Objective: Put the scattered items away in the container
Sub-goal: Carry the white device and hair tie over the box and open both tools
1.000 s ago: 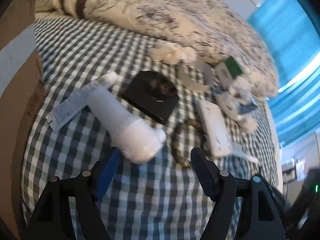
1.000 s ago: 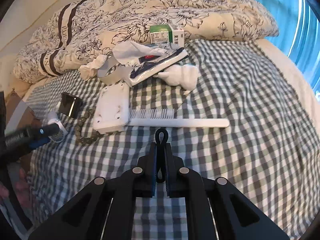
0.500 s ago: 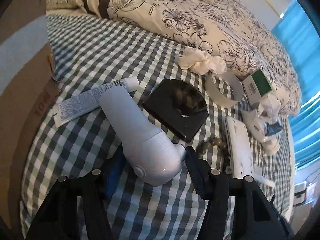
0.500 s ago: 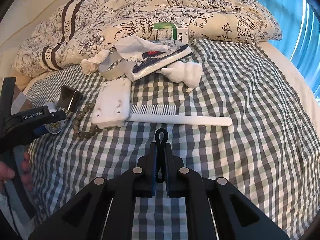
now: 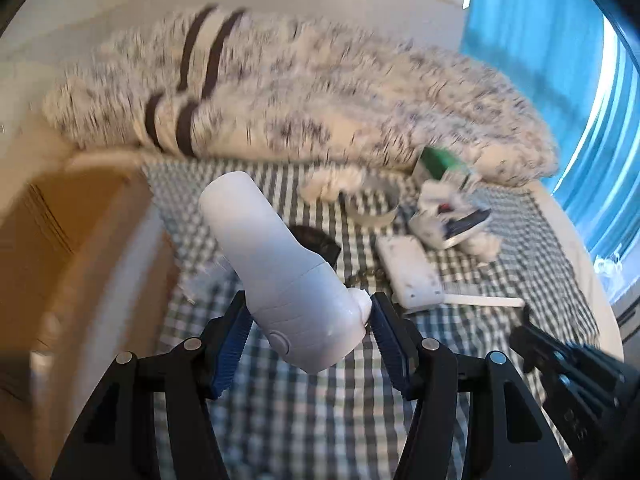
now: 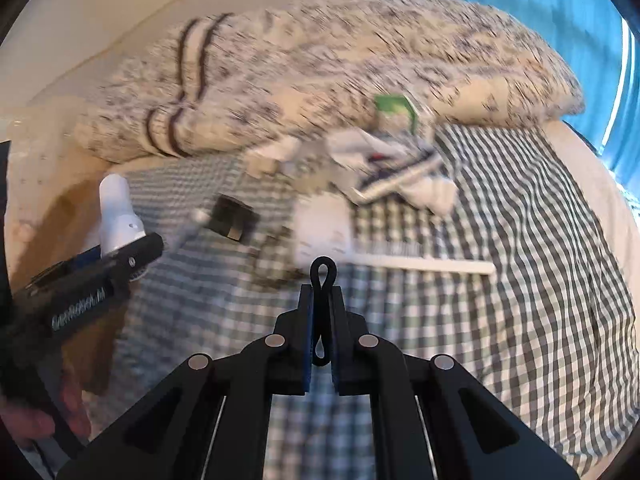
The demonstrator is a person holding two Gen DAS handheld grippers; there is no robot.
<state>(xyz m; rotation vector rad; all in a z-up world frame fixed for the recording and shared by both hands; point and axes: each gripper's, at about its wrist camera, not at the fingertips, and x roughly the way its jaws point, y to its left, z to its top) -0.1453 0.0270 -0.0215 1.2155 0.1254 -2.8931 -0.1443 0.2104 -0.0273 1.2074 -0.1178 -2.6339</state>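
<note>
We note a bed [image 6: 520, 240] in a green check sheet. Ahead of the right hand-held gripper [image 6: 320, 312] lie a white comb [image 6: 424, 265], a white flat box [image 6: 324, 232], beads [image 6: 276, 256], a black case [image 6: 234, 222], crumpled wrappers [image 6: 392, 168]; a floral pillow [image 6: 320, 80] lies beyond.

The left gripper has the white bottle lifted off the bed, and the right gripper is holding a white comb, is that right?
Not quite. The right gripper holds a black hair tie, as the right wrist view shows; the white comb lies on the bed. The left gripper does hold the white bottle.

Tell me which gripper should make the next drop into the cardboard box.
Left. The left gripper already holds the white bottle beside the cardboard box; the right gripper, pinching a black loop, sits farther away.
</note>
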